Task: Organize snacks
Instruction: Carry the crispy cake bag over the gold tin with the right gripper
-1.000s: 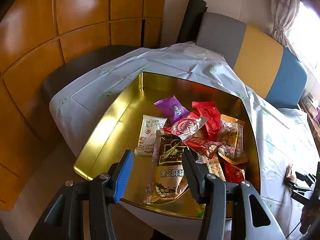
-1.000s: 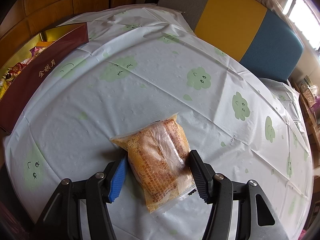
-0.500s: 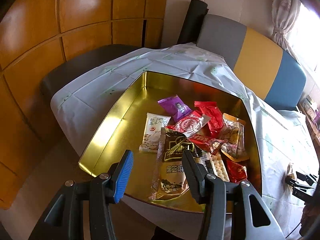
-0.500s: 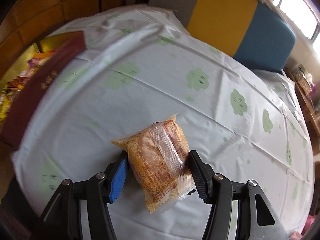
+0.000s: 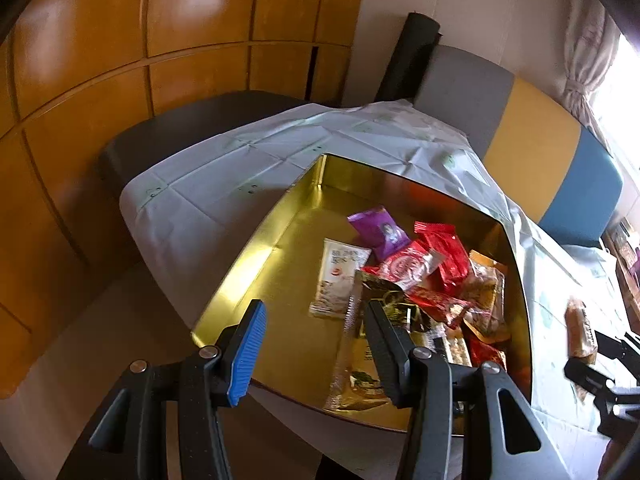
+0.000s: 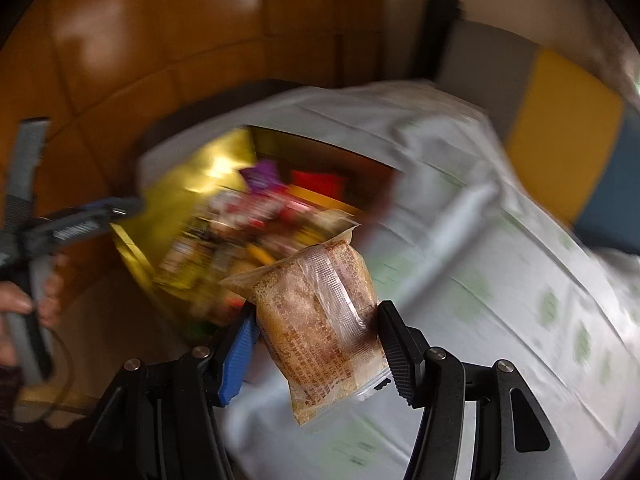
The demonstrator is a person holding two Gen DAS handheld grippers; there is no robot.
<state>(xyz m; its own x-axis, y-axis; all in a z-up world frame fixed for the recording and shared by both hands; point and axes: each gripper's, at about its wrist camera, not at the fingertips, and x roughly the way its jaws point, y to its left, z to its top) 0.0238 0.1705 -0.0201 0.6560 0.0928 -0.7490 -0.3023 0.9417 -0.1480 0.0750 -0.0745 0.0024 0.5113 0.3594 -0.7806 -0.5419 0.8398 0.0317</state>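
A gold tin box (image 5: 256,252) sits on the table with several snack packets (image 5: 424,276) piled in its right half. My left gripper (image 5: 316,344) is open and empty, held above the box's near edge. My right gripper (image 6: 316,340) is shut on a clear packet of orange-brown snack (image 6: 320,320) and holds it in the air beside the box (image 6: 168,208). That packet also shows at the right edge of the left wrist view (image 5: 580,332). The right wrist view is blurred by motion.
A white tablecloth with green prints (image 5: 224,176) covers the table. A bench with grey, yellow and blue cushions (image 5: 532,128) stands behind it. Wooden panel walls (image 5: 120,40) and a dark chair seat (image 5: 192,120) lie to the left.
My right gripper has lifted the snack packet off the table and swung left toward the gold box. My left gripper has drawn back a little from the box.
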